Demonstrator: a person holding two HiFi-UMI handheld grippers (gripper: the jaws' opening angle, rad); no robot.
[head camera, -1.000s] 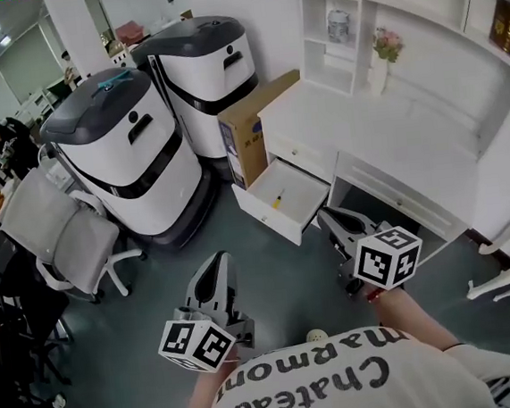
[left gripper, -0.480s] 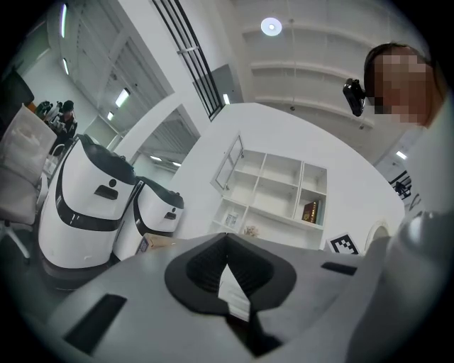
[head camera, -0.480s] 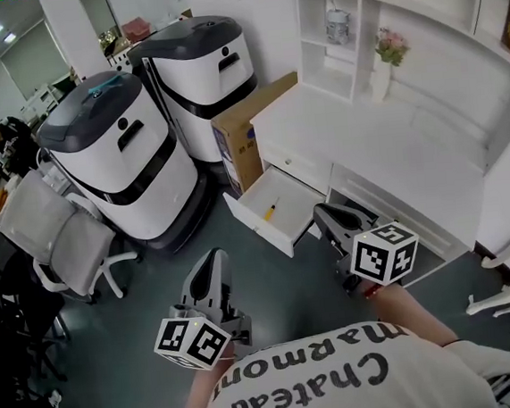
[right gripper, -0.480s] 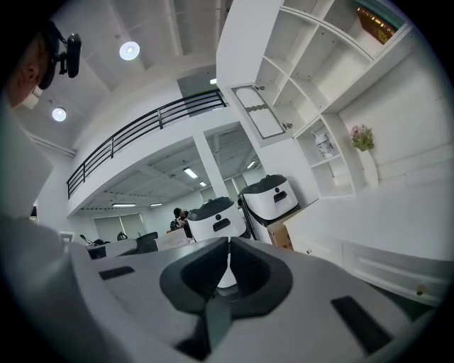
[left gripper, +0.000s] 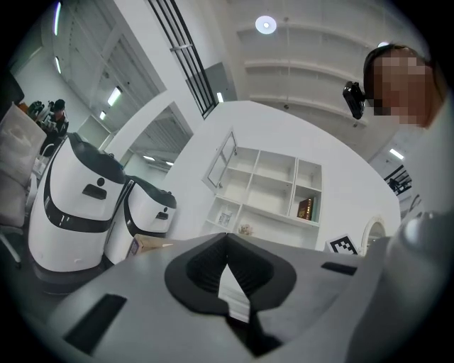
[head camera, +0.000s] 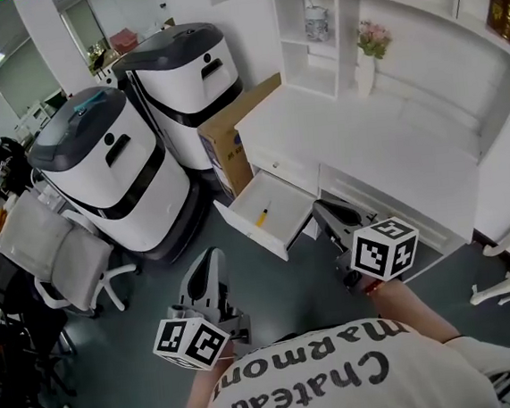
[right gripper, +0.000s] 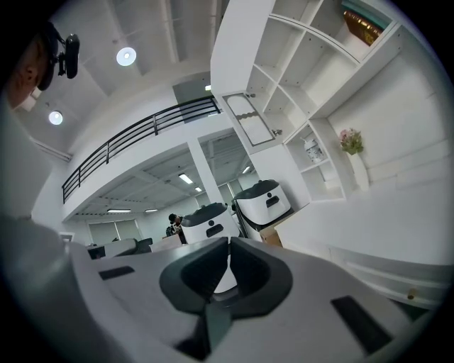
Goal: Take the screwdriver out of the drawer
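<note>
The desk (head camera: 384,141) and open drawer (head camera: 284,209) look smooth and painted. The box (head camera: 244,110) at the desk's nine o'clock is dull cardboard. The nearer white machine (head camera: 118,180) is shiny plastic.

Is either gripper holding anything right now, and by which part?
Nothing is held. The left gripper and right gripper are shut and empty; the screwdriver lies in the open drawer.

Left gripper (head camera: 211,257), right gripper (head camera: 321,209): seemingly closed
</note>
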